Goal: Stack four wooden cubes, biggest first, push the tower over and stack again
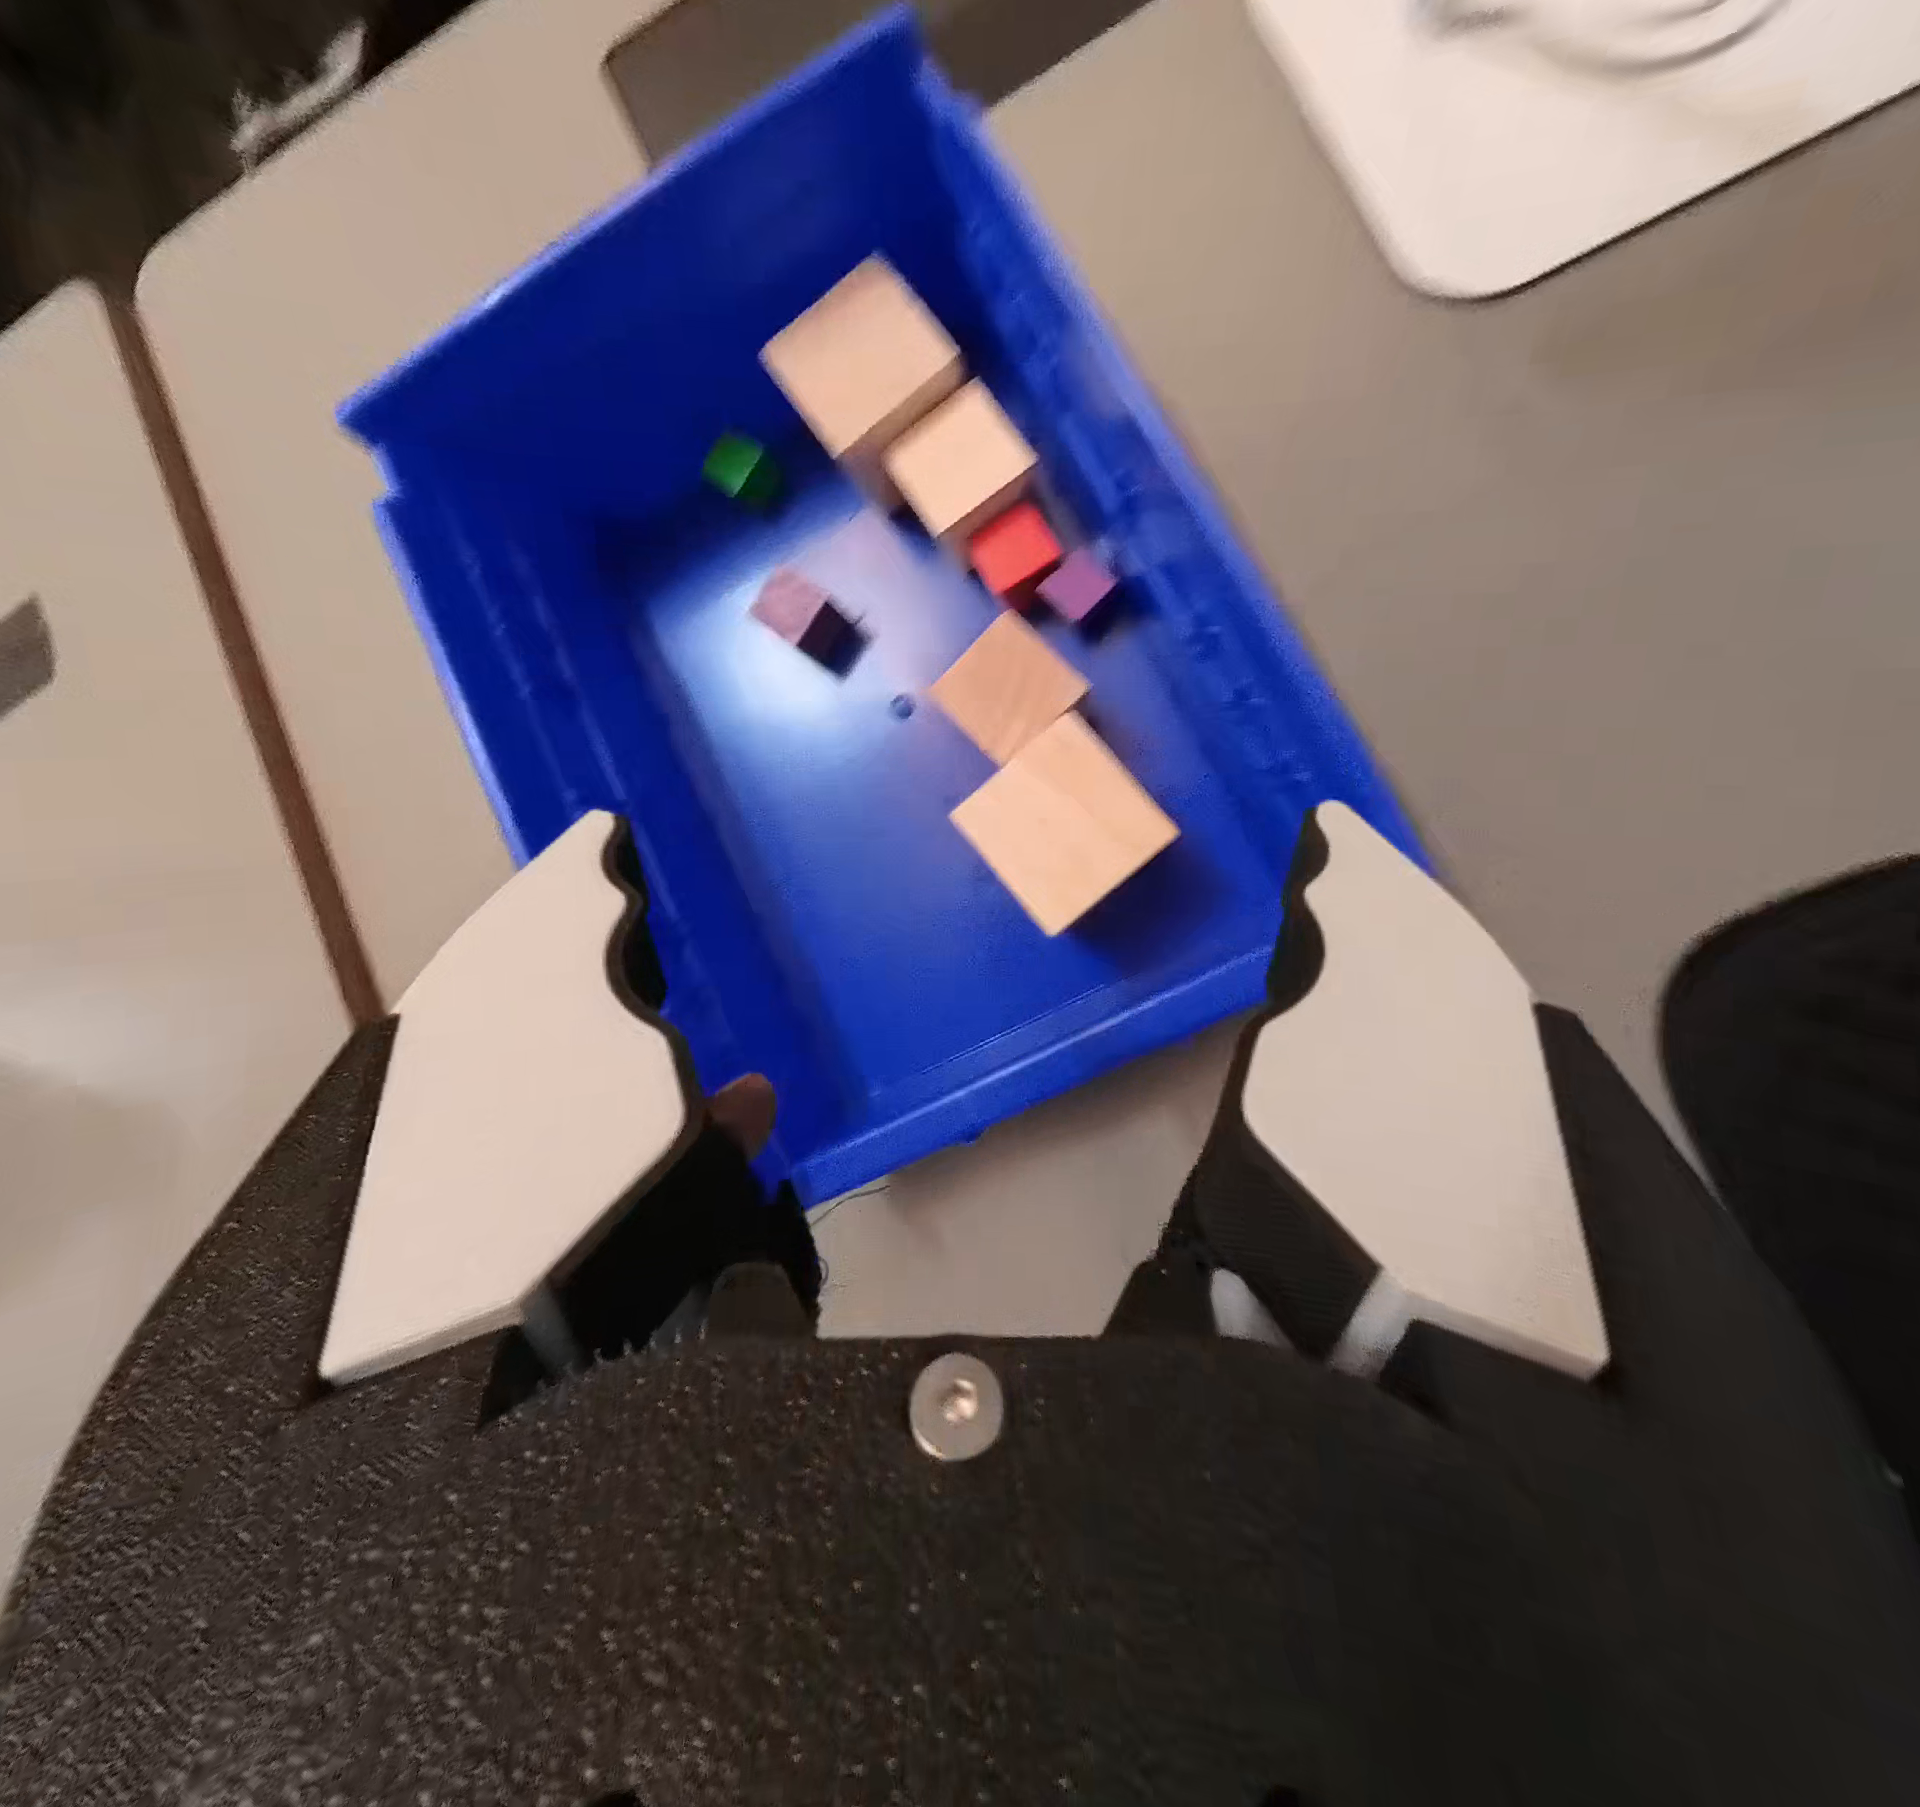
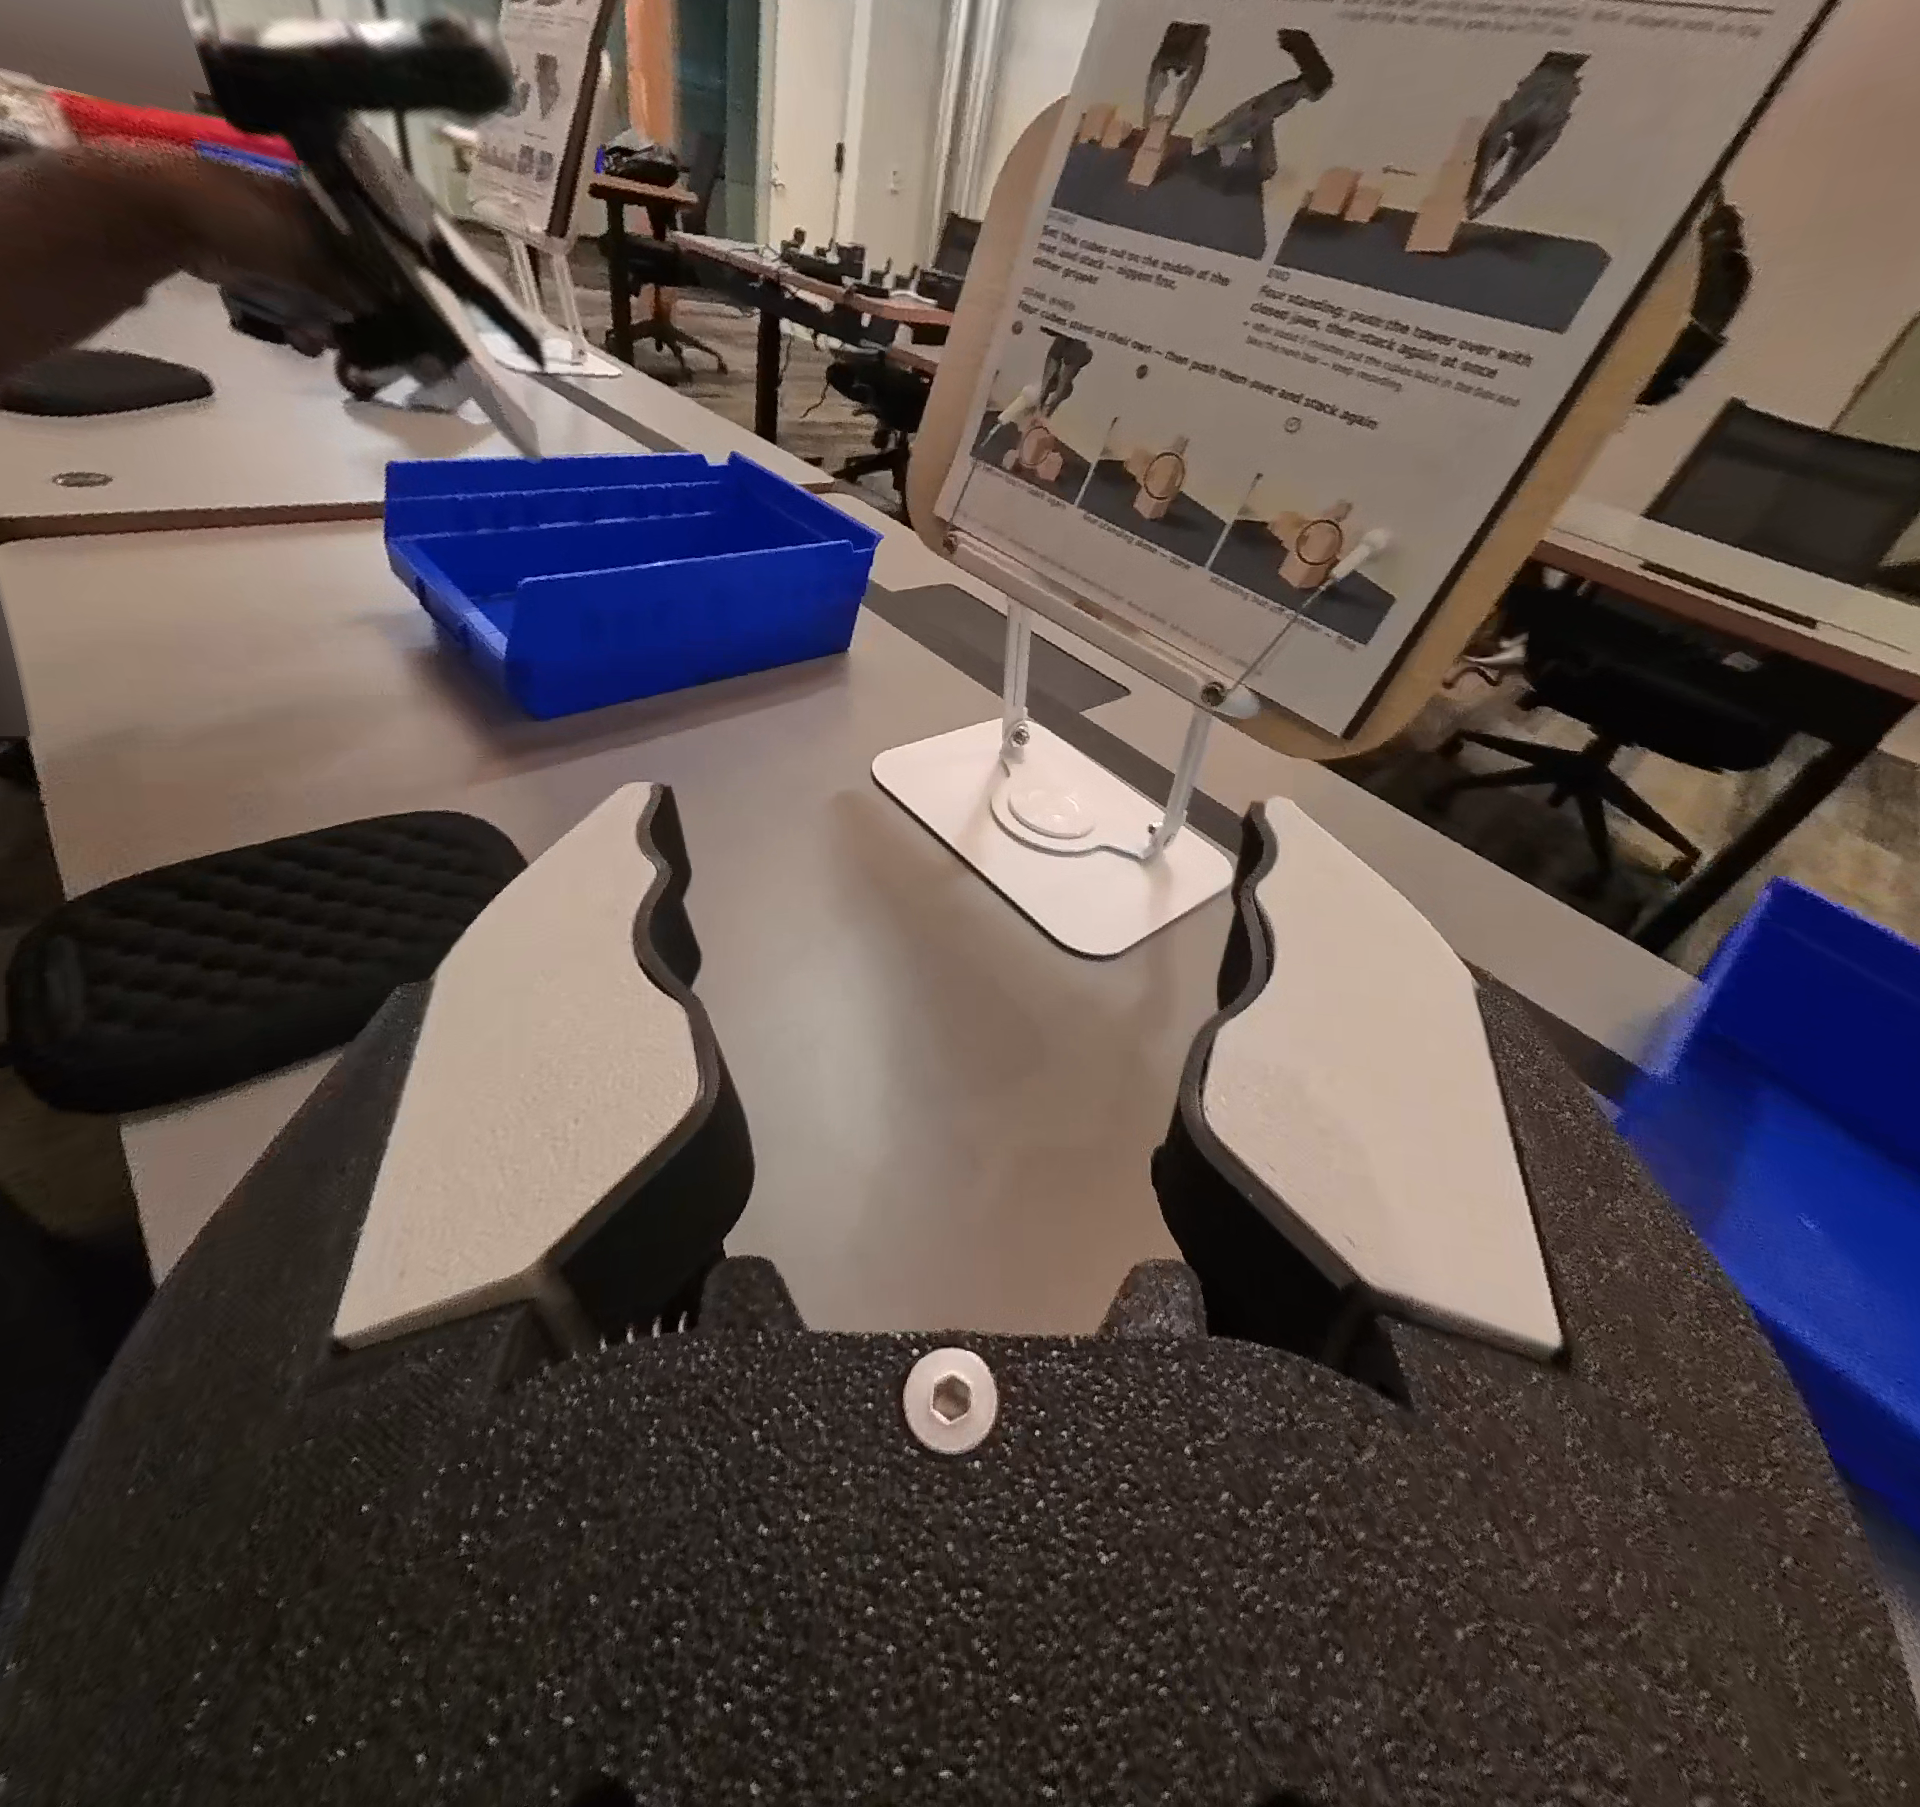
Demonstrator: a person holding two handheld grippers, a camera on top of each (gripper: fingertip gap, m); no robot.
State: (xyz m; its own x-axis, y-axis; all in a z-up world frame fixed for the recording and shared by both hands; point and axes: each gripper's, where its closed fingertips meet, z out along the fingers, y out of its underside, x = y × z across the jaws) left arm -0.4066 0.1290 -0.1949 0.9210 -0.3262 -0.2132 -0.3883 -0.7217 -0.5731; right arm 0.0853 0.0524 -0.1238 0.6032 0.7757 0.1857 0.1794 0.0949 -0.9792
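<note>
Left wrist view: left tongs (image 1: 961, 827) spread wide, empty, above blue bin (image 1: 499, 469) holding wooden cubes (image 1: 1060, 832) and small coloured cubes (image 1: 1013, 547). Right tongs (image 2: 956, 822) spread, empty, over bare bench (image 2: 312, 687) near white stand base (image 2: 1049, 853). Best descending straight, clear of bin walls.

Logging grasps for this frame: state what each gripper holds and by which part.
Nothing is held. The left gripper is open above the blue bin of cubes; the right gripper is open over the bare table.

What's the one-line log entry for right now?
left gripper: open, above blue bin of blocks | right gripper: open, empty, above table, near stand
</note>
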